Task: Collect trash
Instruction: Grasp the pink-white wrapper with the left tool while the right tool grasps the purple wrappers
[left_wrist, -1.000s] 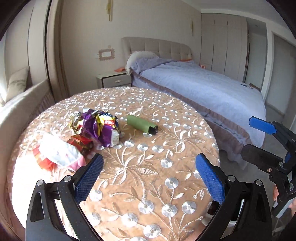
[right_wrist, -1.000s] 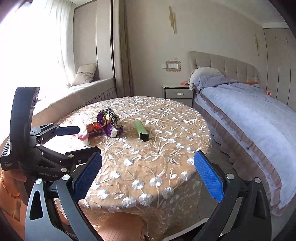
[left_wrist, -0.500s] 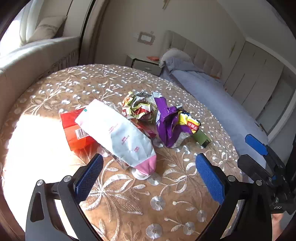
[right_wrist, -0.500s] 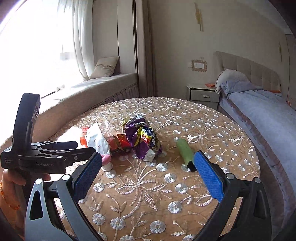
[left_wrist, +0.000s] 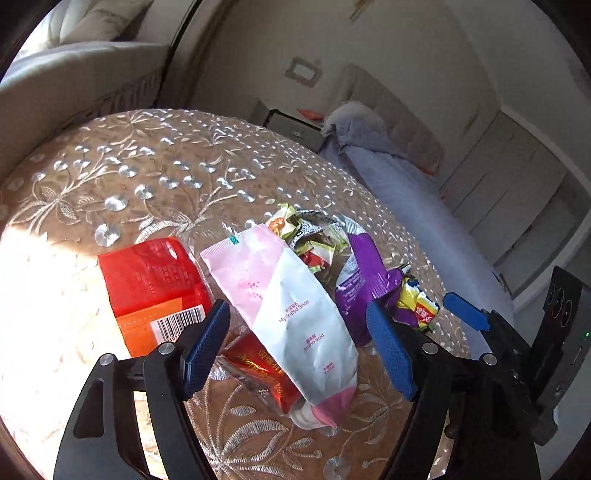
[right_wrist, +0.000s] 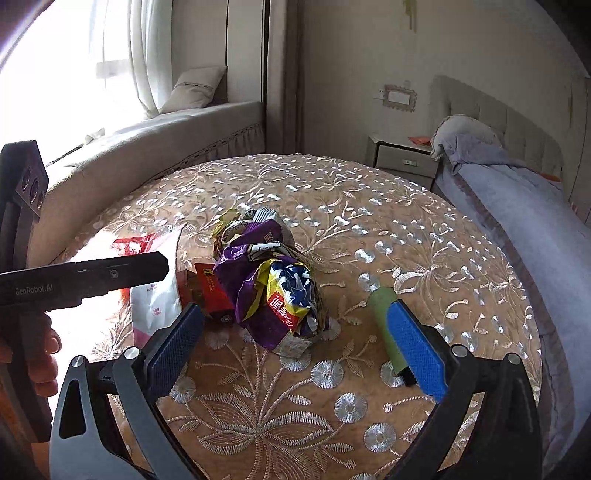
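Trash lies in a pile on the round table (left_wrist: 155, 177). My left gripper (left_wrist: 299, 339) is open, its blue pads on either side of a white and pink tube (left_wrist: 291, 314). A red packet (left_wrist: 151, 280), a small red box (left_wrist: 258, 373), a crumpled green-and-foil wrapper (left_wrist: 306, 236) and a purple wrapper (left_wrist: 365, 280) lie around it. My right gripper (right_wrist: 295, 343) is open, low over the table, with the purple wrapper (right_wrist: 273, 291) between its pads. A green tube (right_wrist: 384, 325) lies partly behind the right pad.
The embroidered tablecloth (right_wrist: 369, 229) covers the table. A bed (right_wrist: 524, 199) stands to the right, a nightstand (right_wrist: 402, 162) behind, a cushioned window seat (right_wrist: 147, 147) to the left. The left gripper's body (right_wrist: 85, 277) crosses the right wrist view at left.
Both grippers have moved forward and down toward the trash pile. The left one now straddles the white and pink tube; the right one has closed in on the purple wrapper.
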